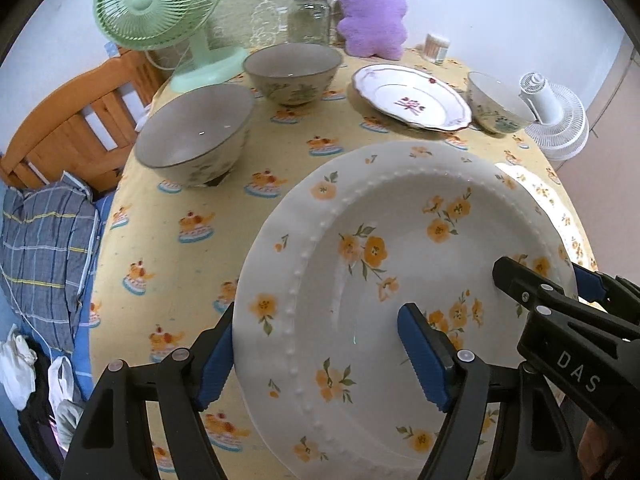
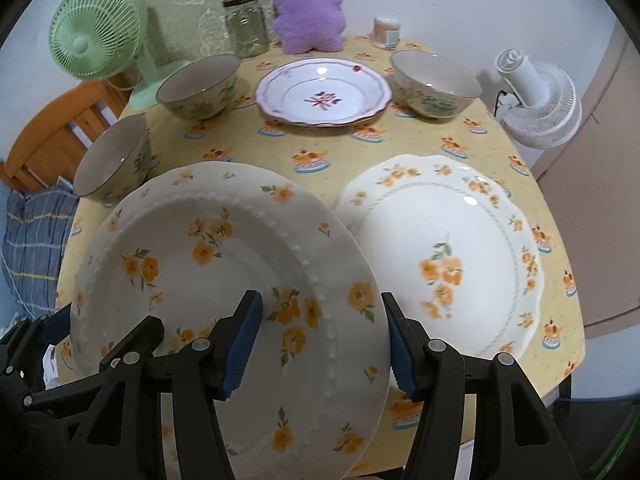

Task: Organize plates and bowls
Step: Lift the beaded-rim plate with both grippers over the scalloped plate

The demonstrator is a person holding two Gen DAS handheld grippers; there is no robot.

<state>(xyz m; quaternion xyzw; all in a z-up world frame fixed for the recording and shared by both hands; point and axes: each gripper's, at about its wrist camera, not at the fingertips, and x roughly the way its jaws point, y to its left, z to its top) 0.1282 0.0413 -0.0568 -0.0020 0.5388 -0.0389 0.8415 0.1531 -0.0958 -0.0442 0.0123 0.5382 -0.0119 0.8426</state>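
Note:
A white deep plate with orange flowers and a beaded rim (image 1: 400, 248) (image 2: 224, 256) hangs tilted above the yellow tablecloth. My left gripper (image 1: 320, 360) is shut across its left rim, one pad outside the edge and one inside the well. My right gripper (image 2: 320, 346) (image 1: 560, 300) clamps the opposite rim the same way. A scalloped orange-flower plate (image 2: 440, 260) lies on the table just right of it. Farther back lie a pink-patterned plate (image 2: 324, 94) and three bowls (image 2: 112, 160) (image 2: 200, 84) (image 2: 434, 82).
A green fan (image 2: 96, 40), glass jar (image 2: 246, 26), purple plush toy (image 2: 308, 8) and small container (image 2: 386, 32) line the table's far edge. A white fan (image 2: 536, 100) stands at the right edge. A wooden frame (image 1: 80, 120) and plaid cloth (image 1: 44, 240) lie to the left.

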